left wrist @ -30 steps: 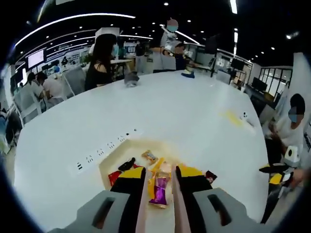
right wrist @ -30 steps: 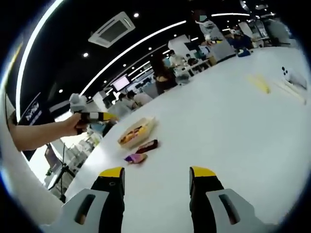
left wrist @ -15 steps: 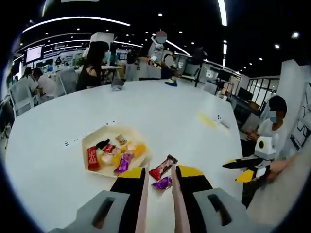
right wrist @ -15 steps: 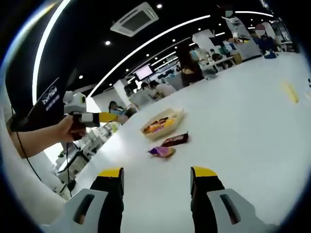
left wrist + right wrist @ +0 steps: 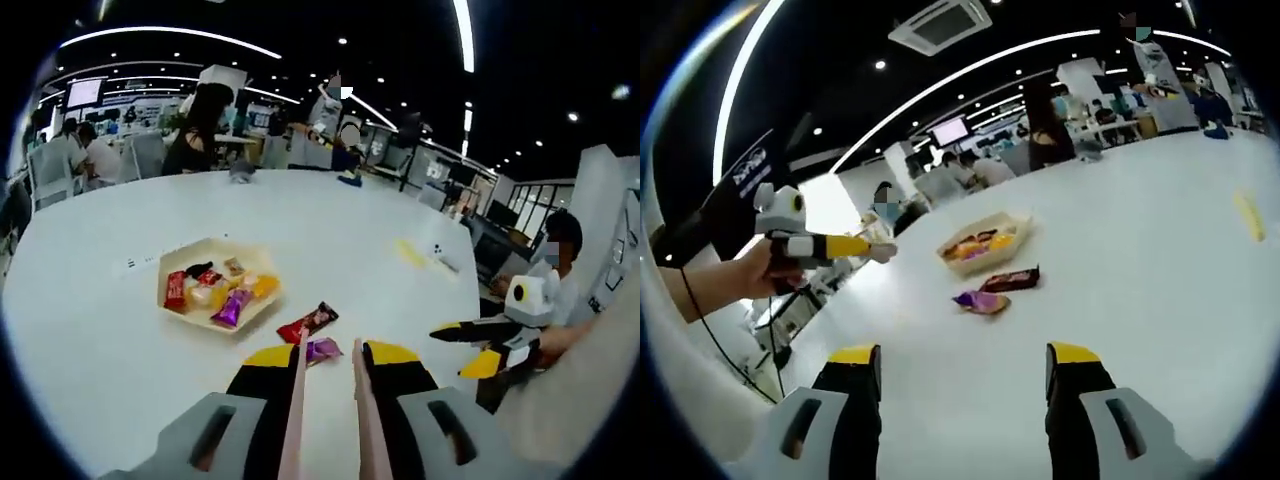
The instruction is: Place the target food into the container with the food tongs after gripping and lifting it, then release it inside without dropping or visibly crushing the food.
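Note:
My left gripper (image 5: 330,353) is shut on the pale food tongs (image 5: 300,385), whose two arms run forward between its jaws. Just past the tong tips lies a purple packet (image 5: 318,348), with a dark red bar (image 5: 308,322) behind it. The cream tray (image 5: 178,262), holding several wrapped snacks, sits further off to the left. My right gripper (image 5: 963,352) stands open above the white table with nothing in it. Ahead of it are the purple packet (image 5: 982,301), the red bar (image 5: 1012,279) and the tray (image 5: 1015,228). The left gripper (image 5: 852,247) enters from the left, held in a hand.
The big white round table (image 5: 330,225) stretches far back, with a yellow item (image 5: 408,252) and small white things at its far right. Several people sit and stand at its far edge. A seated person (image 5: 555,270) is behind the right gripper (image 5: 462,345).
The left view has pulled back from right over the tray, which now lies further off at left; the two loose packets have come into sight. The right gripper stays open and has drifted slightly.

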Demonstrator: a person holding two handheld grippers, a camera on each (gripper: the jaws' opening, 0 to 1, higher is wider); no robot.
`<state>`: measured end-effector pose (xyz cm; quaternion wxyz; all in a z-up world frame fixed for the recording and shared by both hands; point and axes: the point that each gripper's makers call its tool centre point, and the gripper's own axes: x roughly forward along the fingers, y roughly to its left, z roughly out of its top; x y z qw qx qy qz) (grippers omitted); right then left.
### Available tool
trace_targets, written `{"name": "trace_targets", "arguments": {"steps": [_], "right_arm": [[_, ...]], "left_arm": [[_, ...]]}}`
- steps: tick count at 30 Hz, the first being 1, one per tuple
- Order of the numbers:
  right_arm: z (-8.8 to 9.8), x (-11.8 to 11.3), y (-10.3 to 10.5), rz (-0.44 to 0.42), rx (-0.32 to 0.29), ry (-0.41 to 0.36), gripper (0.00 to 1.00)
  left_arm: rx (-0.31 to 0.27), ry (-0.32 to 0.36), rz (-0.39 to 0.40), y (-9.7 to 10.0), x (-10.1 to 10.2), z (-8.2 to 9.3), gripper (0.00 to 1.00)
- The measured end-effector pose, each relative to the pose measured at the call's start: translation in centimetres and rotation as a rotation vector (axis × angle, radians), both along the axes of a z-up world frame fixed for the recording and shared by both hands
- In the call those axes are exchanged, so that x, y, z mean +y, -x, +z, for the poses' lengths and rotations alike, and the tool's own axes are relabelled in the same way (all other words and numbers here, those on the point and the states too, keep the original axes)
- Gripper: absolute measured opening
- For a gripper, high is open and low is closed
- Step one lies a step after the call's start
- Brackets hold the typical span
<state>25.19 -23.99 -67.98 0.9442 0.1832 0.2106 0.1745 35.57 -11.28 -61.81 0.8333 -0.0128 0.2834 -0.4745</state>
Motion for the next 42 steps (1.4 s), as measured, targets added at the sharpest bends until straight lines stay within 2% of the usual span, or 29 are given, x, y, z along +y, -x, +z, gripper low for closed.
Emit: {"name": "trace_targets", "arguments": {"steps": [1, 2, 3, 6, 11, 14, 17, 21, 24, 28, 29, 33, 42], "right_arm": [[0.2, 0.2, 0.0, 0.006, 0.000, -0.008, 0.64], [-0.1, 0.8, 0.5, 0.027, 0.051, -0.046, 0.60], [-0.5, 1.1, 0.7, 0.051, 0.086, -0.048, 0.54], [-0.5, 1.2, 0.6, 0.052, 0.059, -0.017, 0.53], [-0.4, 1.5, 0.9, 0.061, 0.055, -0.002, 0.54], [-0.1, 1.2, 1.0, 0.055, 0.047, -0.003, 0.54], [-0.3, 0.9, 1.2, 0.043, 0.051, -0.004, 0.54], [-0.4, 0.9, 1.5, 0.038, 0.051, 0.005, 0.54], [-0.3, 0.8, 1.7, 0.035, 0.048, 0.013, 0.54], [0.4, 0.6, 2.1, 0.013, 0.026, -0.007, 0.56], [0.2, 0.5, 2.2, 0.009, 0.034, -0.002, 0.56], [0.0, 0.5, 2.5, 0.005, 0.044, 0.011, 0.56], [-1.2, 0.3, 3.9, -0.014, 0.087, 0.009, 0.56]], "left_arm": [[-0.003, 0.006, 0.001, -0.1, -0.2, 0.1, 0.24], [-0.002, 0.011, -0.001, 0.0, -0.3, 0.2, 0.24], [-0.005, 0.017, -0.003, -0.1, -0.5, 0.4, 0.24], [-0.014, 0.016, -0.014, -0.1, -0.8, 0.5, 0.24], [-0.050, -0.024, -0.079, -0.2, -1.2, 0.4, 0.24], [-0.090, -0.073, -0.157, -0.3, -1.8, 0.1, 0.24], [-0.114, -0.097, -0.201, -0.6, -2.6, 0.1, 0.24], [-0.114, -0.085, -0.227, -0.8, -3.4, 0.4, 0.24], [-0.109, -0.106, -0.304, -0.3, -4.3, -0.1, 0.24], [-0.134, -0.166, -0.393, 0.1, -5.0, -1.3, 0.24], [-0.154, -0.179, -0.412, -0.1, -5.3, -1.5, 0.24], [-0.156, -0.184, -0.450, -0.4, -5.9, -2.1, 0.24], [-0.146, -0.260, -0.534, -1.3, -6.2, -5.2, 0.25]]}}
